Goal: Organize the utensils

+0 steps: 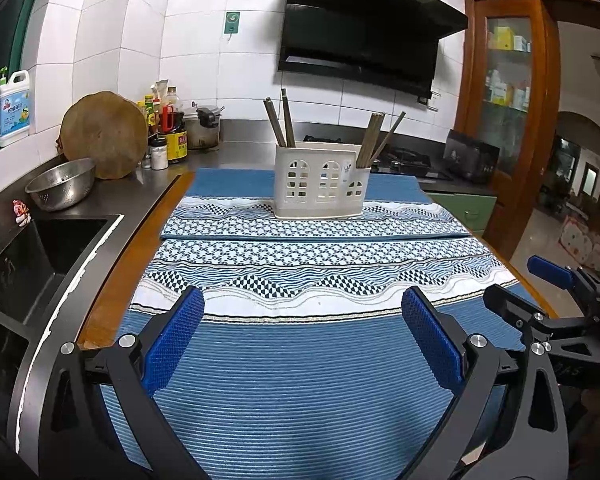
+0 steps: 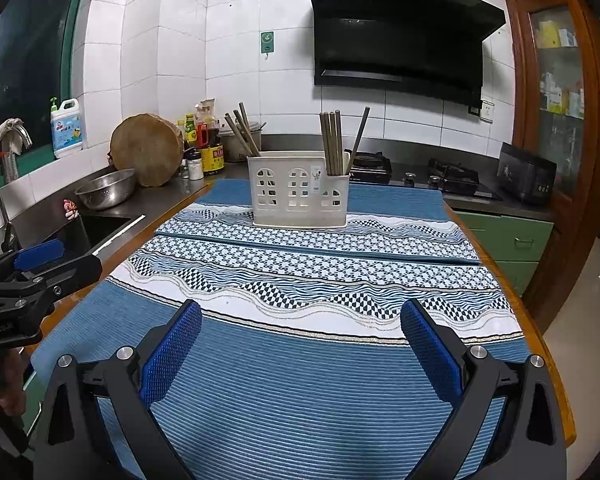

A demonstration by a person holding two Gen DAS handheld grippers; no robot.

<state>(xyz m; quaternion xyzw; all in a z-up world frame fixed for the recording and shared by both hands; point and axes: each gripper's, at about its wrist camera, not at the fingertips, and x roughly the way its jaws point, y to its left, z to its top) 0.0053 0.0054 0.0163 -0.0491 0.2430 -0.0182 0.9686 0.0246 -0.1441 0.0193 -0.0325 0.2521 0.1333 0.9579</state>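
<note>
Left wrist view: the worktop (image 1: 112, 296) runs forward from the camera, a wooden surface almost wholly covered by a blue patterned cloth (image 1: 300, 360), probably laid there to give a soft, non-slip bed for the work. A second cloth (image 1: 312, 226) overlaps it further back. To the left sits a dark sink (image 1: 40, 256), with a steel colander (image 1: 62, 184) and a round chopping block (image 1: 104, 136) leaning on the tiled wall, out of the working area.

Near the far end of the cloth stands the white utensil holder (image 1: 320, 180), upright, with cut-out windows in its front. Its placement in the middle keeps it reachable from both sides. One bunch of chopsticks (image 1: 280, 118) leans in the left compartment; another bunch of chopsticks (image 1: 380, 136) fans out of the lower right compartment. No loose utensil shows on the cloth, so the sorting looks done, or close to it.

The left gripper (image 1: 302, 340) hovers low over the near cloth, jaws spread wide with nothing between them. The right gripper (image 1: 548, 280) enters at the right edge, well apart from the holder.

Right wrist view: the right gripper (image 2: 300, 340) likewise has jaws wide apart and empty, aimed at the holder. Both tools sit back at the near edge, a resting posture by the look of it.
</note>
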